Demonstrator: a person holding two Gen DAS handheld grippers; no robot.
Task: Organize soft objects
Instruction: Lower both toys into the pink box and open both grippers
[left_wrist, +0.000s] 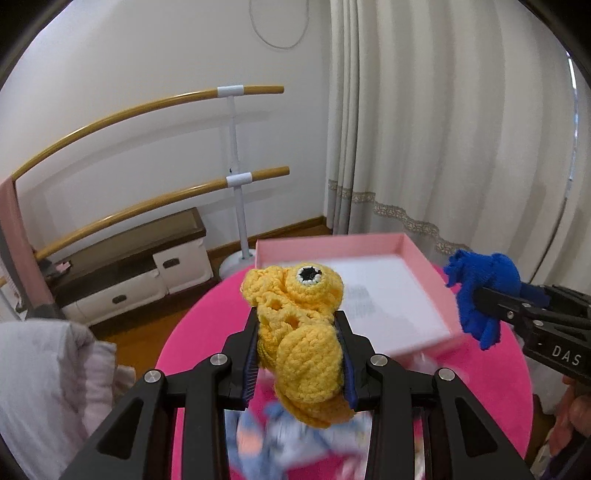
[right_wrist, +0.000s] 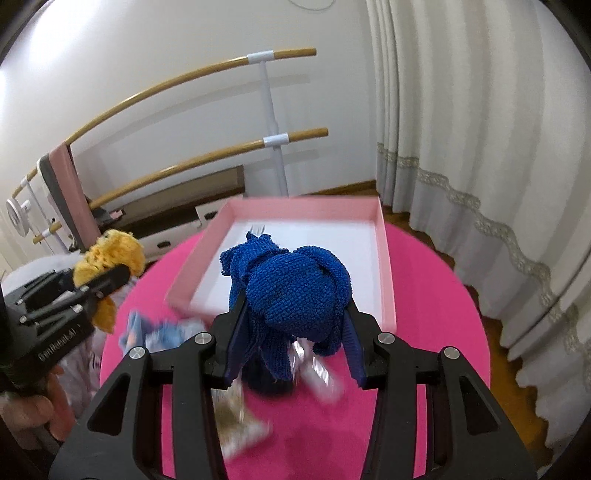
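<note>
My left gripper (left_wrist: 297, 325) is shut on a yellow crocheted toy (left_wrist: 299, 332) with a black-and-white eye, held above the round pink table (left_wrist: 491, 373). My right gripper (right_wrist: 293, 314) is shut on a blue knitted toy (right_wrist: 291, 291), also held above the table, just in front of the pink box. The shallow pink box (left_wrist: 424, 258) with a white bottom stands at the table's far side, with nothing inside it that I can see; in the right wrist view the box (right_wrist: 384, 258) lies straight ahead. Each gripper shows in the other view: right gripper (left_wrist: 476, 299), left gripper (right_wrist: 110, 280).
Light blue cloth (left_wrist: 266, 443) lies blurred on the table under my left gripper, also in the right wrist view (right_wrist: 162, 332). Blurred shiny and tan items (right_wrist: 240, 417) lie under my right gripper. Ballet bars (left_wrist: 232, 177), a low cabinet (left_wrist: 136, 273) and curtains (left_wrist: 443, 129) stand behind.
</note>
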